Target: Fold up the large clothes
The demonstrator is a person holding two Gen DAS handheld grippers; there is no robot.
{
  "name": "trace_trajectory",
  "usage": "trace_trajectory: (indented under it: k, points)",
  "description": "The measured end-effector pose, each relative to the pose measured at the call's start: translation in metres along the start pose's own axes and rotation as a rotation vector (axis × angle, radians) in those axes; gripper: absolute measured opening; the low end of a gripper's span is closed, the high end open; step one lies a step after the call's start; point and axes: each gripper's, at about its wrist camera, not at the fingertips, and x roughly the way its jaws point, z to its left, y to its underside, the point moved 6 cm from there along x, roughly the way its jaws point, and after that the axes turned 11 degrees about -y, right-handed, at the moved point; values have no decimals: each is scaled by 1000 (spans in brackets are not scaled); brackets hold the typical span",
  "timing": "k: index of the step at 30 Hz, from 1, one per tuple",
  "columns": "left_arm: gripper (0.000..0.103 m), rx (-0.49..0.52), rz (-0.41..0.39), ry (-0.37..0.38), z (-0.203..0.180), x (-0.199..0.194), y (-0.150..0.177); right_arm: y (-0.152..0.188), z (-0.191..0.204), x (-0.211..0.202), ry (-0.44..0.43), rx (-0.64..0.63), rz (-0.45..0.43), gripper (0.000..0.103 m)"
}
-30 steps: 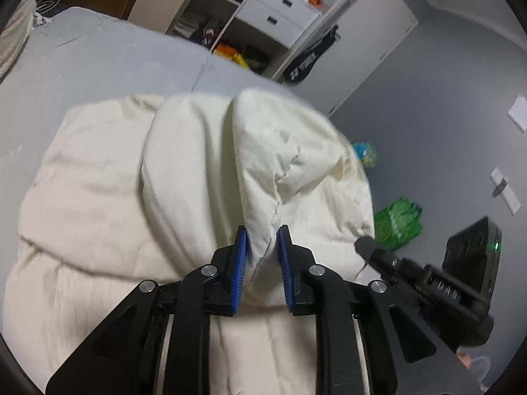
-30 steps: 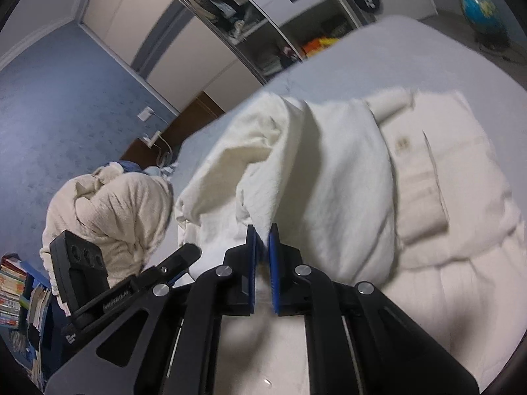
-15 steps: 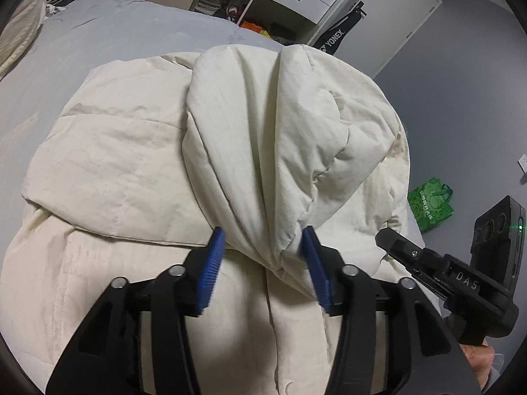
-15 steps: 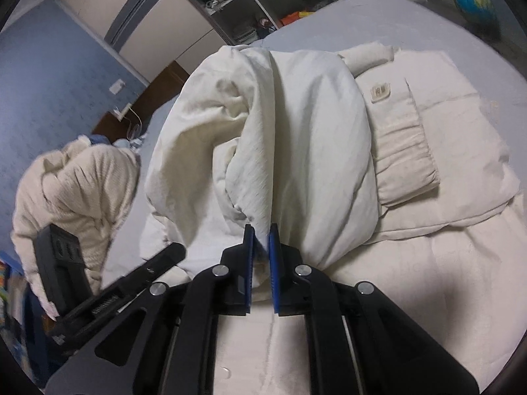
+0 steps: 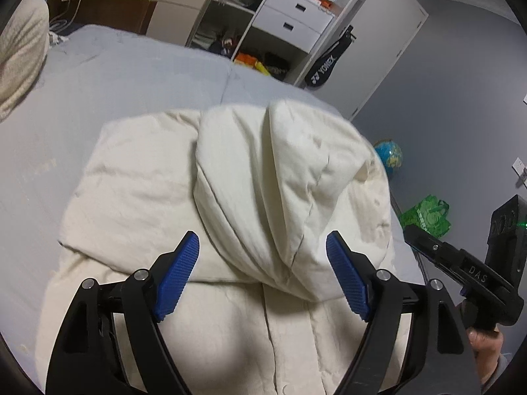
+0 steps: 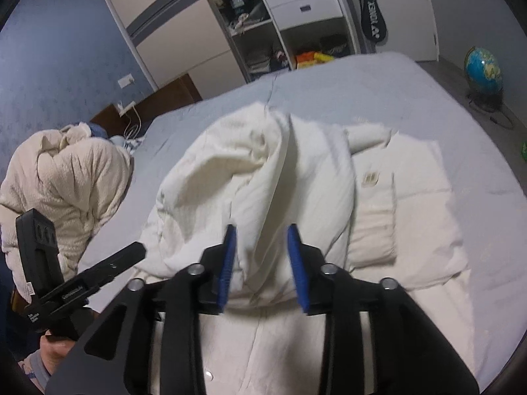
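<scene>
Item: large cream padded cotton garment [image 5: 164,197], quilted, soft and bulky, lying on the grey-sheeted bed [image 5: 131,75] toward its near edge. Both sleeves are folded inward over the body; a small woven label [image 6: 370,177] shows on a cuff.

Left hand-held gripper [image 5: 262,271]: jaws have just been opening, now spread wide, the folded sleeve end between them but unpressed. Right hand-held gripper [image 6: 262,256]: jaws have just been opening, now parted partway; cloth between them, apparently released, though blur leaves contact uncertain.

Handling note: draw both clear without snagging, then take the lower hem evenly at both corners, since padded fill springs back.

Also present: crumpled beige textured blanket [image 6: 66,181] at the bed's far left edge.
</scene>
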Motion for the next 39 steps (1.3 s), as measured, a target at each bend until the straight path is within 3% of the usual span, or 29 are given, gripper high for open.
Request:
trace_trajectory:
  k: [3,11,18,23,27,32,39]
  points:
    - [78,1,-33,-5,1,-7,-17,-15,1,-3,9,-16,-19,42]
    - [78,68,-87,-37,-25,-1,-68,-69,9,13,47,-89,-50,43]
    - [78,124,-28,-123,-49,46,-74,-99,10,60,87,-139,9,43]
    - [78,122,75,-164,-39,79,-50,-76,-7,100,124,-165,148,43]
    - [78,163,109,-194,-24,93,-25,-36,-31,116,135,-168,228,43]
    - [80,228,124,-213,-15,102,-2,-5,-41,121,127,-193,223,43]
    - [82,243,127,-223,-11,113,13,9,-44,129,145,-233,211,43]
